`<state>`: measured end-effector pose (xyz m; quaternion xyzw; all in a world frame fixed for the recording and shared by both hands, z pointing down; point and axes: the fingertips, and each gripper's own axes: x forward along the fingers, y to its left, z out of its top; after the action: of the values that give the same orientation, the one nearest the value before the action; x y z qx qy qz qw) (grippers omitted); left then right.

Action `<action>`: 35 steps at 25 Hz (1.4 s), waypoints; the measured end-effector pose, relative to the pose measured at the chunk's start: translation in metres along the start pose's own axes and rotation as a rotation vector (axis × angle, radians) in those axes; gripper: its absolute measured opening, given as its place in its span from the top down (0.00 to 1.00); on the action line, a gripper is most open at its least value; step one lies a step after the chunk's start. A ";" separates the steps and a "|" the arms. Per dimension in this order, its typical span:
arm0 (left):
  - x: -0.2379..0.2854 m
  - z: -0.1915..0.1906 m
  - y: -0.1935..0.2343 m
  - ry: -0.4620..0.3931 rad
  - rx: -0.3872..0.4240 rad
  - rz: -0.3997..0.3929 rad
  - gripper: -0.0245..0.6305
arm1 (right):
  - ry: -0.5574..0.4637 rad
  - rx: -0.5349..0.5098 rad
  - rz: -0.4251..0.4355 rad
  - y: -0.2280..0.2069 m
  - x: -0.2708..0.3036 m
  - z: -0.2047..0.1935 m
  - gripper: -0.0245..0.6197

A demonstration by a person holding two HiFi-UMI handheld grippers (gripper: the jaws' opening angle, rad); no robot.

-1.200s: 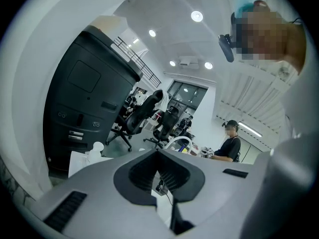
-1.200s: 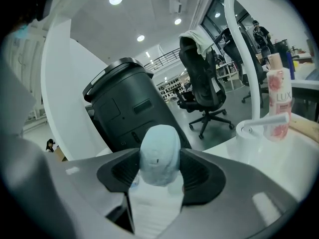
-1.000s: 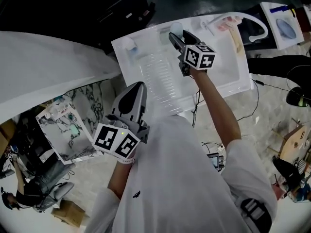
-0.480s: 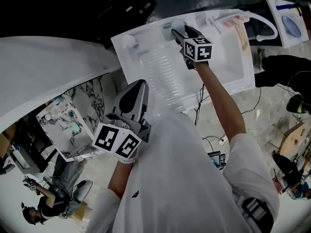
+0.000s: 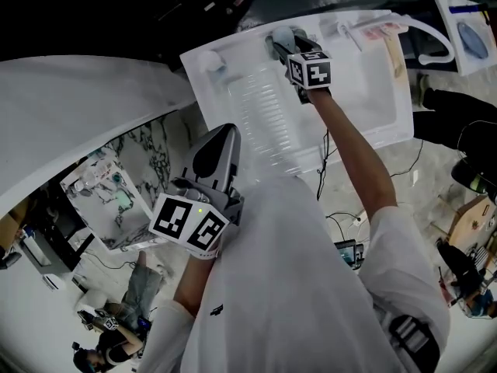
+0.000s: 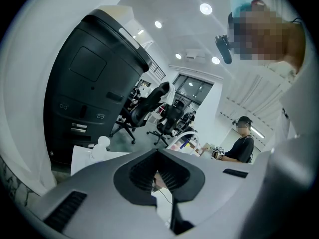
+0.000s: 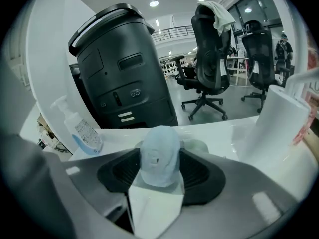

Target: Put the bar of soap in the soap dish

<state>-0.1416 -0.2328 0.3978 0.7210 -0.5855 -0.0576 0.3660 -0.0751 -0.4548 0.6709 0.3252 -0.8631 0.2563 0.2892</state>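
Note:
A pale blue oval bar of soap (image 7: 159,156) is clamped between the jaws of my right gripper (image 7: 159,171), which is shut on it. Just behind the soap lies a pale green soap dish (image 7: 199,146), partly hidden by the bar. In the head view my right gripper (image 5: 282,47) reaches to the far rim of the white sink unit (image 5: 233,61), with the soap (image 5: 284,36) at its tip. My left gripper (image 5: 220,142) hangs near the person's body, off the sink's near left corner, shut with nothing in it.
A clear pump bottle (image 7: 82,131) stands on the sink's rim to the left, also visible as the bottle (image 5: 211,64). The ribbed drainboard (image 5: 268,123), basin (image 5: 365,76) and white faucet (image 5: 423,37) lie rightward. A black bin (image 7: 124,73) and office chairs (image 7: 212,59) stand beyond.
My right gripper has carried the soap farther toward the sink's back rim. My left gripper has stayed where it was.

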 end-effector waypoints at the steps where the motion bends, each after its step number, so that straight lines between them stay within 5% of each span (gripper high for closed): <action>1: 0.001 0.000 0.001 0.001 0.003 0.001 0.95 | 0.004 0.002 -0.007 -0.001 0.001 0.000 0.55; 26: -0.008 0.006 0.002 -0.041 0.017 0.012 0.95 | -0.143 0.003 -0.093 -0.002 -0.034 0.030 0.55; 35: -0.023 0.005 -0.011 -0.062 0.034 -0.006 0.95 | -0.187 -0.118 -0.067 0.023 -0.073 0.032 0.55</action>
<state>-0.1427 -0.2139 0.3798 0.7266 -0.5954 -0.0711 0.3353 -0.0569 -0.4293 0.5938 0.3586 -0.8886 0.1638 0.2346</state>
